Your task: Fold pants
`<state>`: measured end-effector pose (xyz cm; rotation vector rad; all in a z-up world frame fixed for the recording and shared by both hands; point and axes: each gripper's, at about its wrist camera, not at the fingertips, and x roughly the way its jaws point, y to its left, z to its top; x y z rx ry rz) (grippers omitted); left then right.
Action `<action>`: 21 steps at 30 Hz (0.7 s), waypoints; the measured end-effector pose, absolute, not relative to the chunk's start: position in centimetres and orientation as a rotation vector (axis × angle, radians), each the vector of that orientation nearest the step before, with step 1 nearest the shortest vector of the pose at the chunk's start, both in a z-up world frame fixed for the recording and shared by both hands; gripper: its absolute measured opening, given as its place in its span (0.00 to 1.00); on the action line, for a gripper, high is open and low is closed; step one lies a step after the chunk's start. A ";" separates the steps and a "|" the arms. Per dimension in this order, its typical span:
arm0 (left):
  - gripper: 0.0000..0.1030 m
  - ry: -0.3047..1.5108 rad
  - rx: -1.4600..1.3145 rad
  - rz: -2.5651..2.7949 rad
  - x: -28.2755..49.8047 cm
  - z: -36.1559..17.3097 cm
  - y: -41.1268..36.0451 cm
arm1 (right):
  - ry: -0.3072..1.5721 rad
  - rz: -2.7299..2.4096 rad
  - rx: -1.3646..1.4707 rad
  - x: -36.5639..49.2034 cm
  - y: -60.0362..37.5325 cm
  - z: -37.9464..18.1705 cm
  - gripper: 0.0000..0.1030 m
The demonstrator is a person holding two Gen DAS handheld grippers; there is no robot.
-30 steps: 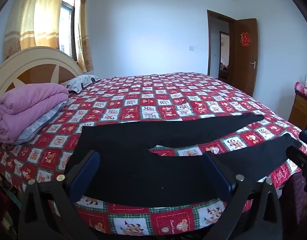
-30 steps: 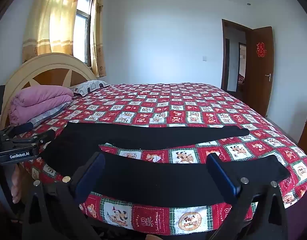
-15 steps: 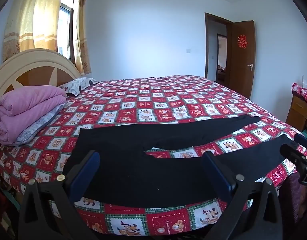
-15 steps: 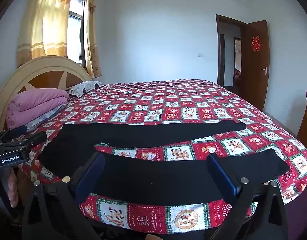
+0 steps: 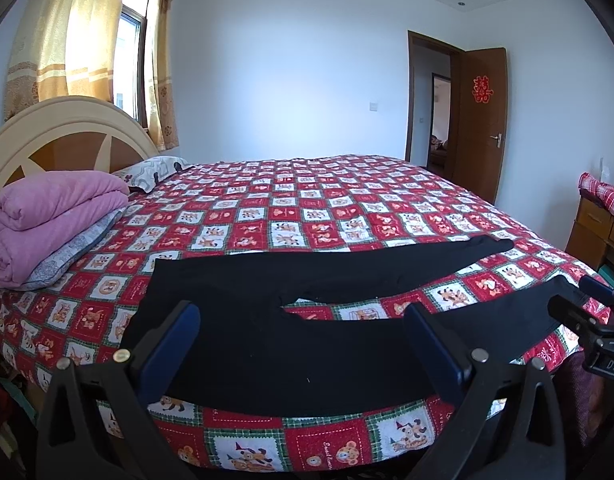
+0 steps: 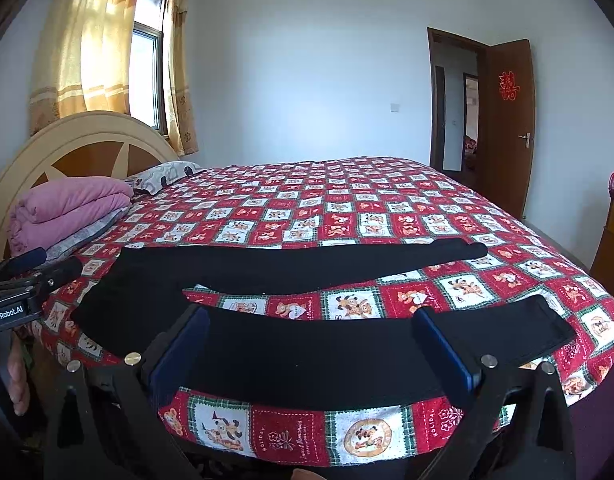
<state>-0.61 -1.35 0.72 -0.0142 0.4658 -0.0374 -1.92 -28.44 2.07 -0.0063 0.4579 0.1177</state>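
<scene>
Black pants (image 5: 307, 344) (image 6: 307, 356) lie flat along the near edge of the bed, waist to the left and both legs spread apart, running to the right. My left gripper (image 5: 303, 344) hovers open in front of the waist and near leg, holding nothing. My right gripper (image 6: 311, 348) is open too, held before the middle of the near leg, short of the cuff (image 6: 543, 328). Each gripper shows at the edge of the other's view: the right gripper (image 5: 587, 312), the left gripper (image 6: 31, 272).
The bed has a red checked cartoon quilt (image 5: 315, 216). A folded pink blanket (image 5: 47, 216) and a pillow (image 5: 155, 168) lie by the headboard (image 5: 67, 136). A wooden cabinet (image 5: 595, 224) stands right, an open door (image 5: 483, 120) behind. A hand (image 6: 19, 380) holds the left gripper.
Both grippers have drifted slightly, the views tilting up a little; the pants lie as before. Both grippers stay open.
</scene>
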 end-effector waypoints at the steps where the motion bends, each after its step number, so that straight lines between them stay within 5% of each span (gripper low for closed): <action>1: 1.00 0.466 -0.014 -0.038 -0.7 0.7 -1.4 | 0.457 0.116 -0.004 -1.9 -28.5 2.1 0.99; 21: 1.00 0.466 -0.014 -0.055 -1.0 0.4 -1.7 | 0.449 0.089 -0.008 -1.8 -29.0 2.3 0.99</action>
